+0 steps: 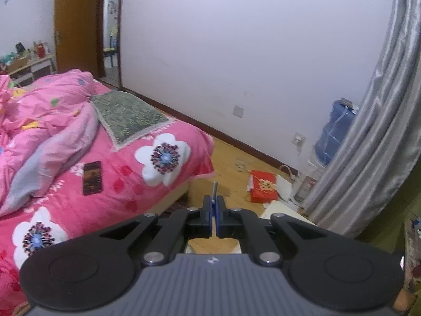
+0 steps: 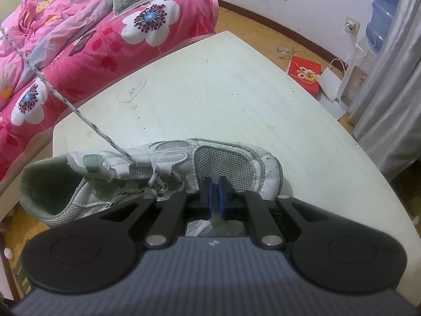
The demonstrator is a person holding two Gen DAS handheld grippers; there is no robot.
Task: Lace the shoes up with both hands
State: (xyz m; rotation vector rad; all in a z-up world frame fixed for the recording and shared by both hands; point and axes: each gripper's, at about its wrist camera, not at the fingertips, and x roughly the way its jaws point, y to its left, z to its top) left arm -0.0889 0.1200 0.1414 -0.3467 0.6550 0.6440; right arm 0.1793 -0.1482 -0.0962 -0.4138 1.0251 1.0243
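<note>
A worn white and grey mesh shoe (image 2: 168,163) lies on its side on the pale table (image 2: 210,92), toe to the right. A speckled white lace (image 2: 79,113) runs taut from the shoe's eyelets up and left, out of the right wrist view. My left gripper (image 1: 215,202) is raised above the floor beyond the table, shut on the lace, whose grey tip (image 1: 215,188) sticks out past the blue pads. My right gripper (image 2: 214,184) is shut, low over the shoe's toe mesh, with nothing visible between its pads.
A bed with pink flowered bedding (image 1: 105,158) stands left of the table, with a dark phone (image 1: 92,177) on it. On the wooden floor by the wall are a red box (image 1: 263,187), a white bag and a blue water jug (image 1: 336,134). A grey curtain (image 1: 368,131) hangs on the right.
</note>
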